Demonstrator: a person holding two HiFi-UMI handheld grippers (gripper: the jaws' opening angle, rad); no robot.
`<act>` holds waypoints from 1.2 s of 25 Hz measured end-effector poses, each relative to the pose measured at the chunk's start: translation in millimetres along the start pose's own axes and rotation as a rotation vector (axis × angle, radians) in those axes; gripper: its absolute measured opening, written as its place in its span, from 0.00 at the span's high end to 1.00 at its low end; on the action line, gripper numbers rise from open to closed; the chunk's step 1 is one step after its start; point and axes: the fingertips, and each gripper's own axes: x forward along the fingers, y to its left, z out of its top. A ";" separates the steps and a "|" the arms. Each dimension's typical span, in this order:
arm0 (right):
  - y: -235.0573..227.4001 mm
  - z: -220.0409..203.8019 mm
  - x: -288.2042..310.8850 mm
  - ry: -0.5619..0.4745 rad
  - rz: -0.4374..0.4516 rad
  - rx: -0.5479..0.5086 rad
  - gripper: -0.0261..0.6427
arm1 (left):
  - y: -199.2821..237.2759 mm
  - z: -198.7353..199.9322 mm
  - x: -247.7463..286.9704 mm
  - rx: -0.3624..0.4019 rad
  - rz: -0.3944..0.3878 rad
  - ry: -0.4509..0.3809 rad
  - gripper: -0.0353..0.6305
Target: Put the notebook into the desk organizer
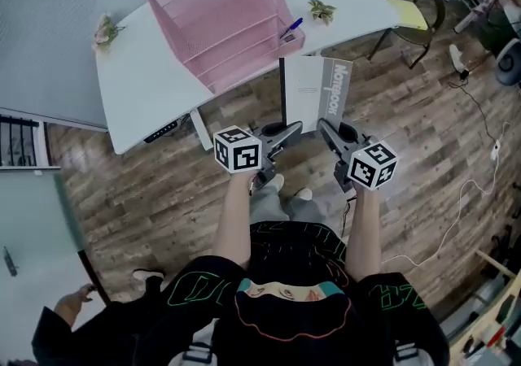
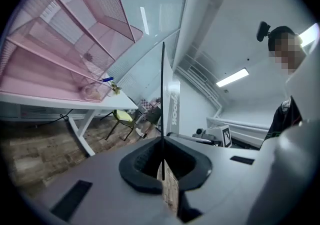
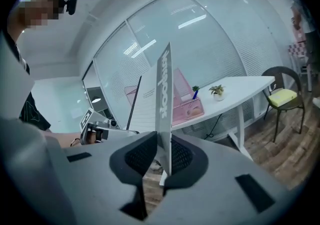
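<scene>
The notebook (image 1: pixel 316 92) has a white cover and a grey spine strip with print, and it hangs in the air just in front of the desk. My left gripper (image 1: pixel 291 128) is shut on its near left corner, where a thin dark edge (image 2: pixel 163 99) runs up from between the jaws. My right gripper (image 1: pixel 327 127) is shut on the near right corner by the grey spine (image 3: pixel 164 94). The pink mesh desk organizer (image 1: pixel 221 6) stands on the white desk (image 1: pixel 155 88), beyond and left of the notebook; it also shows at the upper left (image 2: pixel 65 44) and behind the notebook (image 3: pixel 187 101).
A blue pen (image 1: pixel 291 28) sits at the organizer's front right, with a small plant (image 1: pixel 322 10) beside it and another plant (image 1: pixel 106 31) at the desk's left. A chair with a yellow cushion (image 1: pixel 411 10) stands right of the desk. Cables (image 1: pixel 472 185) lie on the wood floor.
</scene>
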 end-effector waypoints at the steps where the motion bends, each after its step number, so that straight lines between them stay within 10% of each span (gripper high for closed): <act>1: 5.0 -4.2 8.3 0.018 0.024 -0.001 0.92 | 4.8 -2.1 -8.9 -0.013 0.023 -0.015 0.94; 15: 62.0 -49.0 99.5 0.244 0.203 -0.016 0.92 | 60.2 -22.5 -106.4 -0.218 0.172 -0.203 0.94; 30: 63.4 -70.4 149.7 0.360 0.197 0.048 0.91 | 107.3 -24.8 -135.3 -0.382 0.190 -0.248 0.94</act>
